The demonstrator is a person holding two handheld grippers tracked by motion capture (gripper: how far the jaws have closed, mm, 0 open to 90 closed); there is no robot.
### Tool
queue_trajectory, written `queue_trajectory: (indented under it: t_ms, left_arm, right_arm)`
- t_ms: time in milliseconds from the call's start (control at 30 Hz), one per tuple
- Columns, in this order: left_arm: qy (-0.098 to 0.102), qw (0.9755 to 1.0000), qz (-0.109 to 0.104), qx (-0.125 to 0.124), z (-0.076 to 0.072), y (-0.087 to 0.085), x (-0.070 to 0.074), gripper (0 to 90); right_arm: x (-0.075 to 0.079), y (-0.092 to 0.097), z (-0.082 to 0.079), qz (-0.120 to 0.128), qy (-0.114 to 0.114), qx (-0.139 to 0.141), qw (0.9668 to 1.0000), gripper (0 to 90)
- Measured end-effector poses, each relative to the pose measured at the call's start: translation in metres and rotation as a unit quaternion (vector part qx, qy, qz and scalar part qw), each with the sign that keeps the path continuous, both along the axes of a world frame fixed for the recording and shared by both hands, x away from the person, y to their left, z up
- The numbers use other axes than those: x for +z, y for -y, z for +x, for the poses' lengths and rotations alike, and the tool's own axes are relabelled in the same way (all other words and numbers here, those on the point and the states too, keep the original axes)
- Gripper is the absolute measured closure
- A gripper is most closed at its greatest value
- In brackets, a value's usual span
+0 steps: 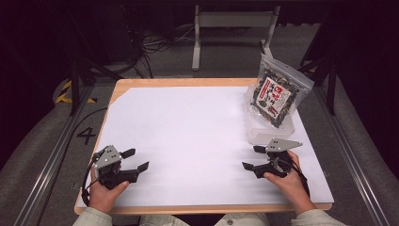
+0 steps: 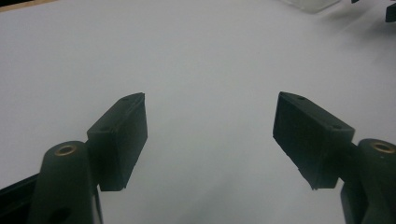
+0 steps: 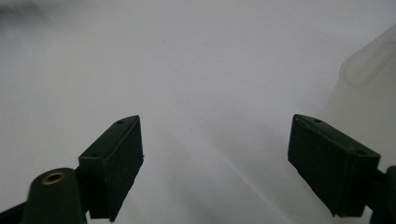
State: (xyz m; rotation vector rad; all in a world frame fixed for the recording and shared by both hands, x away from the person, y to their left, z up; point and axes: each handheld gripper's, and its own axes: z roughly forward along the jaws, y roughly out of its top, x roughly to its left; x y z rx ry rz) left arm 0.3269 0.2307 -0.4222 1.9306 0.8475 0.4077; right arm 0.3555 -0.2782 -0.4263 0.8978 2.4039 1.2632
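A clear zip bag of dark snacks with a red label (image 1: 277,94) stands at the far right of the white sheet (image 1: 197,141), leaning in a clear plastic tub (image 1: 269,133). My right gripper (image 1: 253,157) rests low near the front right, just in front of the tub, open with nothing between its jaws (image 3: 215,154); the tub's clear wall (image 3: 369,70) lies past its right jaw. My left gripper (image 1: 135,159) sits at the front left, open and empty (image 2: 210,126), with only white sheet beyond its jaws.
The wooden table edge (image 1: 188,82) frames the sheet. Beyond the far edge are a grey stand (image 1: 233,28), cables on the floor (image 1: 146,52) and metal rails (image 1: 42,165) on either side.
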Motion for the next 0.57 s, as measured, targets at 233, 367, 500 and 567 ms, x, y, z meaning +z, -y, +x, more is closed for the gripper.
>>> queue_trajectory:
  t_ms: [233,367,500,567]
  left_arm:
    - [-0.018,0.9998,0.008,0.001,0.003,-0.001,-0.005,25.5]
    - [-0.041,0.9987,0.028,0.01,0.008,0.001,-0.01,24.6]
    - [-0.042,0.9988,0.026,0.009,0.008,0.0,-0.011,24.4]
    - [-0.04,0.9989,0.021,0.007,0.008,0.0,-0.011,24.0]
  right_arm:
    - [-0.01,0.001,0.004,-0.023,-0.011,-0.001,0.9997,18.5]
    - [-0.015,0.002,0.005,-0.041,-0.018,-0.004,0.999,18.0]
    - [-0.013,0.006,0.007,-0.023,-0.018,-0.014,0.9995,18.5]
    - [-0.014,0.007,0.008,-0.016,-0.02,-0.016,0.9996,18.6]
